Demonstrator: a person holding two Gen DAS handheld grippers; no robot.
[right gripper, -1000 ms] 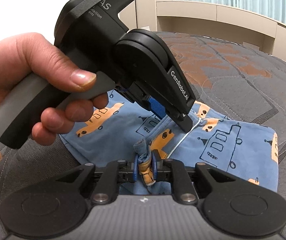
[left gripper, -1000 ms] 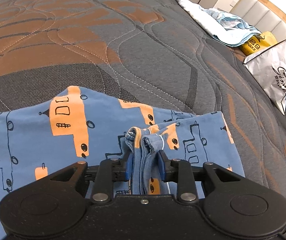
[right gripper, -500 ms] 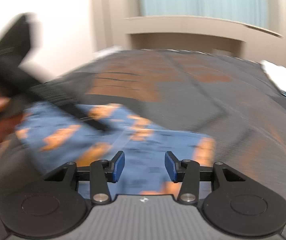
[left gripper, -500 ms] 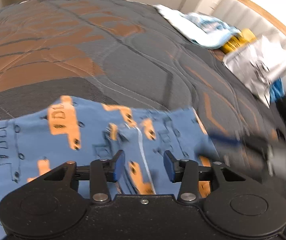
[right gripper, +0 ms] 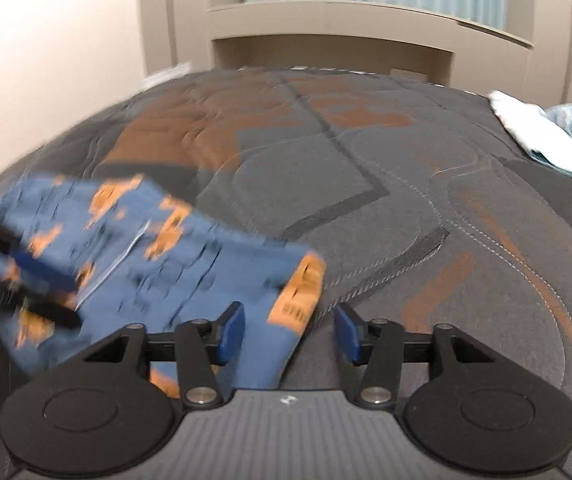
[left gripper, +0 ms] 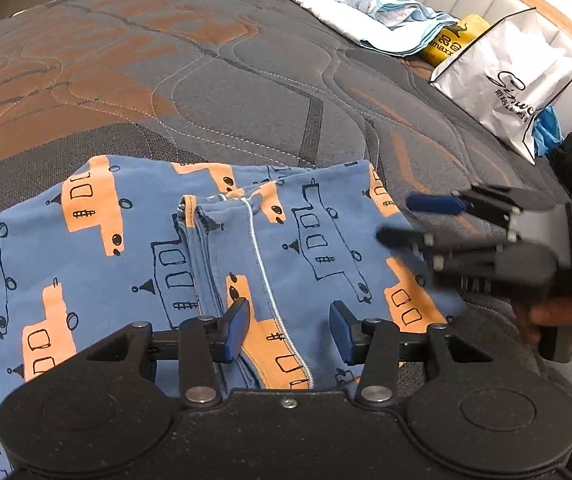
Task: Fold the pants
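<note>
White bag [left gripper: 502,76] lettered "Ginw…", yellow "max" pack [left gripper: 452,42] beside it

Matt cotton-like pants [left gripper: 133,256], quilted fabric mattress [left gripper: 213,80], crinkly glossy bag [left gripper: 502,76]

Right wrist view: pants [right gripper: 133,264] motion-blurred, print unreadable; left hand-held gripper [right gripper: 57,300] smeared at frame's left edge. Left wrist view: pants cut off at left and bottom edges; right hand-held gripper [left gripper: 398,220] blurred, its handle cropped at right.
</note>
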